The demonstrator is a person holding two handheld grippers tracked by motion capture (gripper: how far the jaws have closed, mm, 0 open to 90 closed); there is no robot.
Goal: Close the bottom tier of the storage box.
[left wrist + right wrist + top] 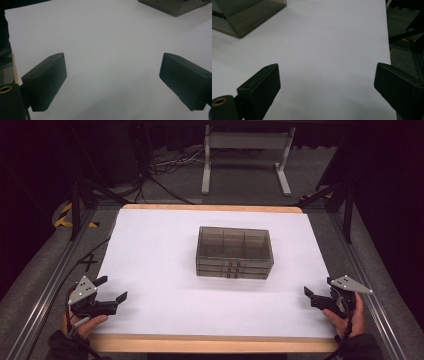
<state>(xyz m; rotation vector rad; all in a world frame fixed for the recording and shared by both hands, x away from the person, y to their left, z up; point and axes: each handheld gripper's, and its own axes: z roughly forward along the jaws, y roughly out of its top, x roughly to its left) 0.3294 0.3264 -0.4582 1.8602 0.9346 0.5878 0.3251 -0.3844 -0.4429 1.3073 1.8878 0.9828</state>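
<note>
Currently, we see:
Box: smoky clear organizer box, mid-counter.
Left claw: gaping, empty, near corner.
Right claw: gaping, empty.

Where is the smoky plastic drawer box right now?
In the high view the drawer box sits mid-table on the white sheet, apart from the left gripper and right gripper.

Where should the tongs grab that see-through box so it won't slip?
Probably by the two short ends of the box, one set of tongs from each side. Those walls look flat and upright, and the left tongs and right tongs are open.
</note>
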